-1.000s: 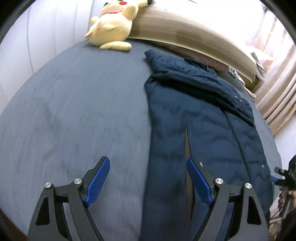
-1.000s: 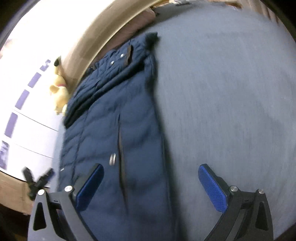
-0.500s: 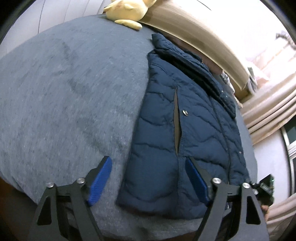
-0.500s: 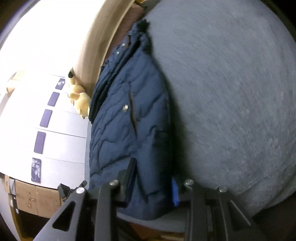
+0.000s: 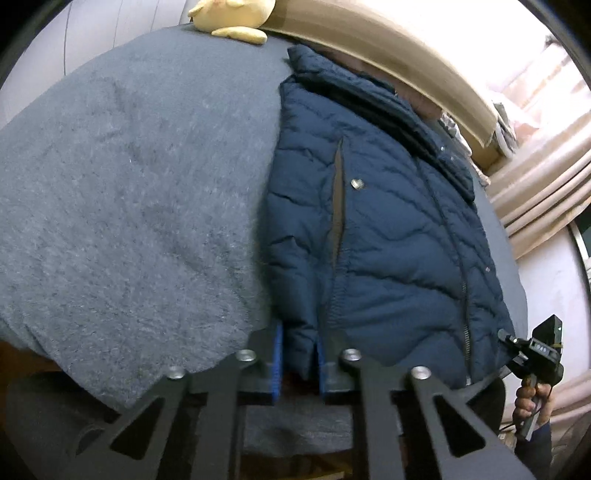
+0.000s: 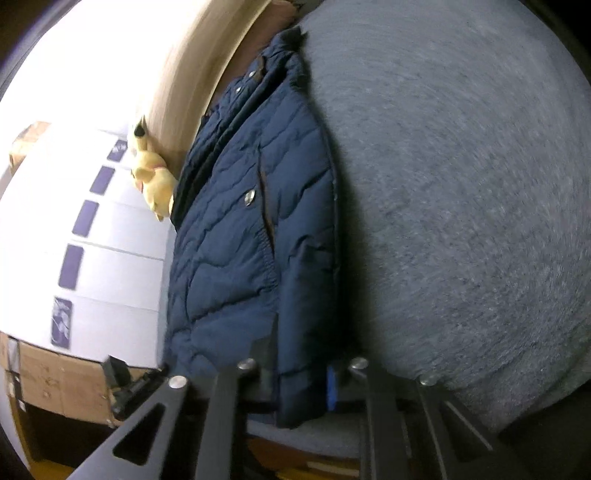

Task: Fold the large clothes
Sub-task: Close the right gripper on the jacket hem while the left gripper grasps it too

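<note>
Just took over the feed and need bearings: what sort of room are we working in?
Most likely a bedroom: the navy jacket lies on a bed with a grey blanket, a tan headboard with a yellow plush toy against it, and curtains alongside.

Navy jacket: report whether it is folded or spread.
Spread. The navy jacket lies full length on the grey blanket, collar far, hem near; nothing is doubled over yet.

Bare grey bedspread beside jacket, headboard and plush toy beyond
</note>
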